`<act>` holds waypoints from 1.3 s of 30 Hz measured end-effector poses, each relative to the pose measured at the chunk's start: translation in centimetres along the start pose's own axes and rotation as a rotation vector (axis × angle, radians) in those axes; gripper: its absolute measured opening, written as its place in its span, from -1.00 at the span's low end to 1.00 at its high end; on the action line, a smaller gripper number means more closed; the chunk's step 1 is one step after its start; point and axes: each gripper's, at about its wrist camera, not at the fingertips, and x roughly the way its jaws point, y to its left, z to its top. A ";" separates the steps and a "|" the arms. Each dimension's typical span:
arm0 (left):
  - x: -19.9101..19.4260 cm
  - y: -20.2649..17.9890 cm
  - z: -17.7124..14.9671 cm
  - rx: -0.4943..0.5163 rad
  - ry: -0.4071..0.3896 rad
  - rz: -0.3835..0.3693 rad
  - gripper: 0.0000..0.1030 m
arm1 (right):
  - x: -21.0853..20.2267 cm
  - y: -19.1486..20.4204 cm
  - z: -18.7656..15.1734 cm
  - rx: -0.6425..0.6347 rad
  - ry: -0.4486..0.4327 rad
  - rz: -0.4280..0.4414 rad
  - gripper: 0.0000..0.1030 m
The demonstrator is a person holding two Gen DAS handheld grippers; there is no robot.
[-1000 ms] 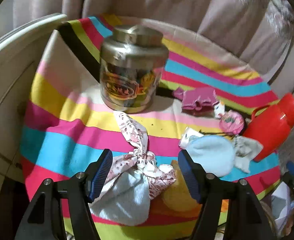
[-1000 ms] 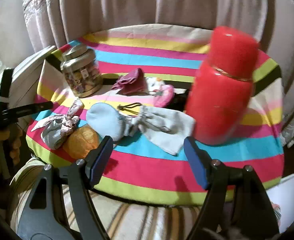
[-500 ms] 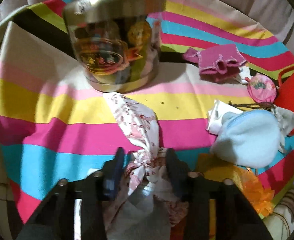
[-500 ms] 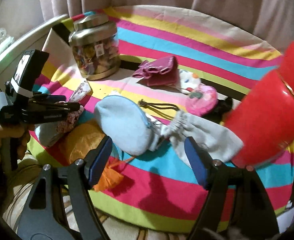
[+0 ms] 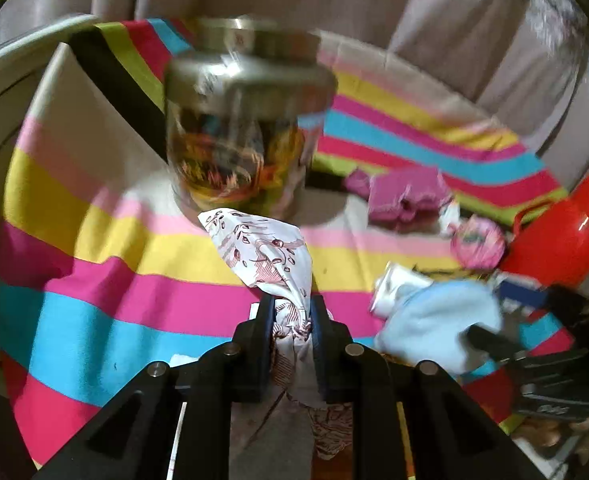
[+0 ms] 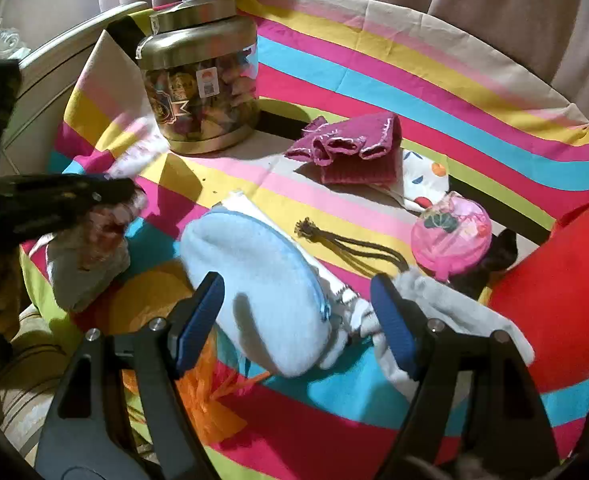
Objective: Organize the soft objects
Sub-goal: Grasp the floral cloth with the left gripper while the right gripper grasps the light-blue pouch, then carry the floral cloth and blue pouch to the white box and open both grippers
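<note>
Pinching a floral cloth bundle [image 5: 284,276] at its knotted neck, left claw [image 5: 292,316] closed tight on the twist, loose printed tail fanning forward toward the jar. Hanging limp below the grip (probably light, soft, and unlikely to slip since the knot gives a firm waist). Lying just beside it on the striped table [image 6: 434,80], a pale blue fleece pouch [image 6: 262,280], squashy and best taken across its plump middle. Straddling that pouch, right claw [image 6: 296,322] gaping wide, gripping nothing. Crowding nearby: orange mesh bag [image 6: 210,392] tucked under the pouch, grey drawstring bag [image 6: 454,312] touching the right fingertip, magenta knit piece [image 6: 350,148] and pink round purse [image 6: 450,236] farther back. Standing hard among the soft things, a metal-lidded candy jar [image 6: 202,80] close ahead of the bundle, and a red jug [image 6: 554,312] at the right edge, likely toppling if bumped.
</note>
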 end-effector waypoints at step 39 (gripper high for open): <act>-7.9 -6.3 -1.7 -0.036 -0.157 -0.119 -0.64 | -8.4 -1.1 -3.6 0.091 -0.144 0.001 -0.67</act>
